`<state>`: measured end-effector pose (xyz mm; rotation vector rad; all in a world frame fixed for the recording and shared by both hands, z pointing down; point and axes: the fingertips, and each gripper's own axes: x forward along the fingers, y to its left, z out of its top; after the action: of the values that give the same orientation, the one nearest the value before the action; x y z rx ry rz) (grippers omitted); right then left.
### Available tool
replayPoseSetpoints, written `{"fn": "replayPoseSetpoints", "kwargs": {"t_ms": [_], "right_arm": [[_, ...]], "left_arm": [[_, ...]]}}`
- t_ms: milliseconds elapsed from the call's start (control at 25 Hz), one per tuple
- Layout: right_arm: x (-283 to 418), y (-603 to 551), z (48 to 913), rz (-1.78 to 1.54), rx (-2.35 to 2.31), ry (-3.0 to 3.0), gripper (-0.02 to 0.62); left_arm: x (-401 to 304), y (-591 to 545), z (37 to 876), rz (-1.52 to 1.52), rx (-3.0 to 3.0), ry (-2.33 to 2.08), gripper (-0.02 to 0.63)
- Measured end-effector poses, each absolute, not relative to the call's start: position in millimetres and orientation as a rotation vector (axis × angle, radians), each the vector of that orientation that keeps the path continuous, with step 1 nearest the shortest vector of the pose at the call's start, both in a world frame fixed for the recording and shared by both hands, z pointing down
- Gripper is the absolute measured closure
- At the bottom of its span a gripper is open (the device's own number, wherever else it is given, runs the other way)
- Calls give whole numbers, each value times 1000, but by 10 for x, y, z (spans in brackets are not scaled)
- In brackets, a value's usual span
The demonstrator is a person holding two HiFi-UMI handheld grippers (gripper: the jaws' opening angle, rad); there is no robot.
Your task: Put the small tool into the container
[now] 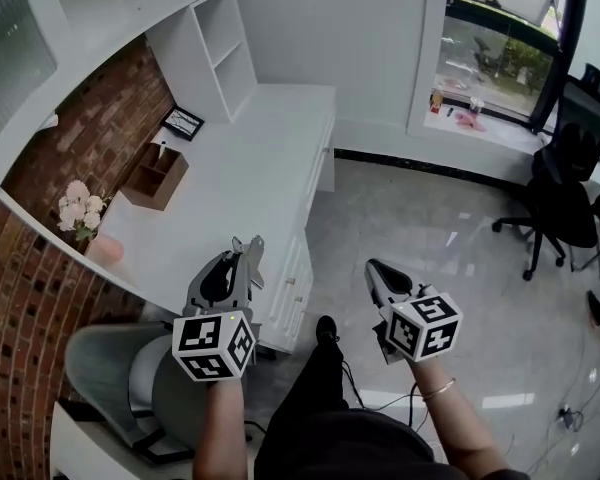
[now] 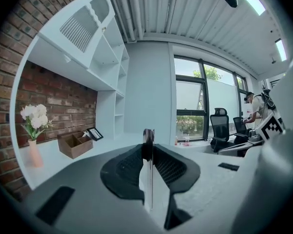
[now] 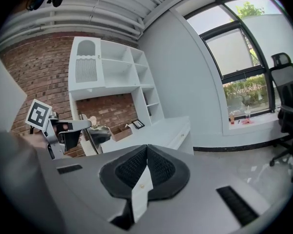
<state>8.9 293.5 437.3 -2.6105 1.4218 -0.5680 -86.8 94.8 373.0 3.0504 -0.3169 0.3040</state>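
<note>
Small tool [image 2: 147, 138]: a thin metal strip seen edge-on, its kind unclear, clamped upright between the left gripper [image 1: 246, 251] fingers. Container [image 1: 155, 176]: an open brown box on the white surface [image 1: 250, 158], well ahead of them. Right gripper [image 1: 375, 268] fingers are clenched on nothing.

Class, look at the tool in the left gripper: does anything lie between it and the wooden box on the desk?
Nothing visible does: only bare desk lies between the small tool and the wooden box; the flowers stand off to one side.
</note>
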Motion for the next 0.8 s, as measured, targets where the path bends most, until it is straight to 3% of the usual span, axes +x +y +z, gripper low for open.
{"fn": "replayPoseSetpoints", "kwargs": {"t_ms": [480, 800], "right_arm": [[1625, 1358, 4349, -603, -2545, 1671, 591], [1948, 464, 4332, -628, -2460, 1851, 591]], "left_arm": [[596, -278, 3888, 326, 2972, -456, 529], [948, -848, 3929, 310, 2902, -534, 529]]}}
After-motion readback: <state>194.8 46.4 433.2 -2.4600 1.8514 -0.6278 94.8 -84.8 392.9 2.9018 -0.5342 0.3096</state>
